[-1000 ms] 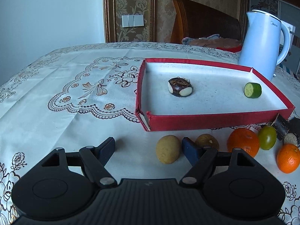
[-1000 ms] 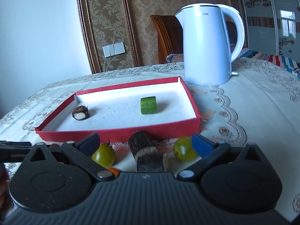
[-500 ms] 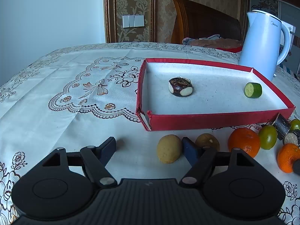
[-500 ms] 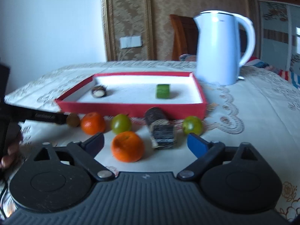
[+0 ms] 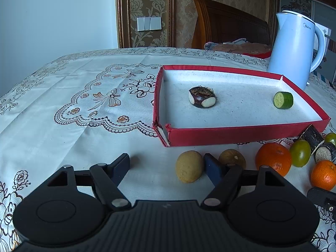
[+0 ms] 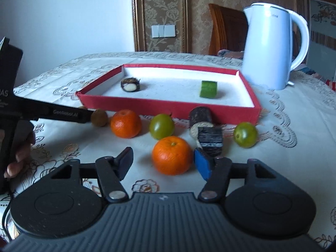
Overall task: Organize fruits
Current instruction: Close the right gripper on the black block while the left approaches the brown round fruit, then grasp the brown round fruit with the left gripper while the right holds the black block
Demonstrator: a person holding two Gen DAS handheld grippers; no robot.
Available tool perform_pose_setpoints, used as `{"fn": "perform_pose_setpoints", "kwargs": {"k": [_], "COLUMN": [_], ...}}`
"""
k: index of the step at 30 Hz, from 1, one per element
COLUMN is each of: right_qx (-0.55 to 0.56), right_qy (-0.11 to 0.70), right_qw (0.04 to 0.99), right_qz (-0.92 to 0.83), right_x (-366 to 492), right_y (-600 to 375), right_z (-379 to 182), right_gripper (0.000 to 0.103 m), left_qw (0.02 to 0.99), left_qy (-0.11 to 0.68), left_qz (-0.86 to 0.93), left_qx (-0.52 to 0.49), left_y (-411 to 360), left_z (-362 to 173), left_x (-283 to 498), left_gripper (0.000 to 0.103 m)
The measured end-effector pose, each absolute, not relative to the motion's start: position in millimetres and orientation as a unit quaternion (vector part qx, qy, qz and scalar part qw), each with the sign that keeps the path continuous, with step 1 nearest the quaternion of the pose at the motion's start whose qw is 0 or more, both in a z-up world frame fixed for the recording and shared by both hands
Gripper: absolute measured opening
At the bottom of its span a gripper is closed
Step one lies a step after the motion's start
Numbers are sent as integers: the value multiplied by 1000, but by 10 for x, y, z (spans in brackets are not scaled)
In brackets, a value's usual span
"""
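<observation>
1. Writing: the white electric kettle has "Midea" printed near its rim; the left gripper's arm, seen from the right wrist view, reads "Genrobot.ai", with partial letters "DAS" on its body.
2. Red cardboard tray, shallow, white grainy lining, front-left corner split open. It sits on an embroidered lace-pattern tablecloth.
3. Inside the tray: a dark peeled-patch water chestnut towards the left, a short green cucumber slice towards the right, well apart.
4. In front of the tray on the cloth: two dull tan round fruits, the smooth one and the browner one; two glossy dimpled oranges; two smooth green round fruits; two dark bark-skinned sugarcane chunks with pale fibrous cut ends, touching each other.
5. Left gripper: jaws spread wide, gripping nothing. Its right fingertip sits between the two tan fruits, just beside both; can't tell if it touches either.
6. Right gripper: jaws spread wide, nothing clamped. The nearer orange sits between the tips, close to the blue-padded right finger; contact unclear. That finger is also just in front of the near sugarcane chunk.
</observation>
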State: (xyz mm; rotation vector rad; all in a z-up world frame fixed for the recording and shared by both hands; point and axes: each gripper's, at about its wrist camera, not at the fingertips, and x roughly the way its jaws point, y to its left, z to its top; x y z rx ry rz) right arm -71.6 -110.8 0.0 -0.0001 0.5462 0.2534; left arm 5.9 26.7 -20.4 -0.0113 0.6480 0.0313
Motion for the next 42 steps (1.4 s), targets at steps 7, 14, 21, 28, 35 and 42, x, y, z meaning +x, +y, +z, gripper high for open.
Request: {"fn": "perform_pose_setpoints", "kwargs": {"k": [7,14,21,28,35,42], "right_qx": [1,6,1,-6,-11,-8], "right_qy": [282,287,286,285,284,284], "right_qw": [953,952,953,953,953,953], "right_qz": [113,102,103,101,102,103], "right_x": [-628,-560,-567,-570,-571,-570], "right_y": [-1080,-1065,-1051,-1035,-1015,-1025], "right_z": [7,5,5,8,11,10], "right_gripper": [45,40,40,40,40,39], "left_qw": [948,948,950,952,953,953], "left_qy": [318,317,313,307,303,303], "left_qz": [15,15,4,-2,-14,-15], "left_qx": [-5,-7,-10,3,5,8], "left_y": [262,268,273,216,191,164], "left_z": [-206,-204,-196,-184,-175,-178], "left_x": [54,51,41,16,-4,-10], "left_gripper": [77,77,73,43,26,26]}}
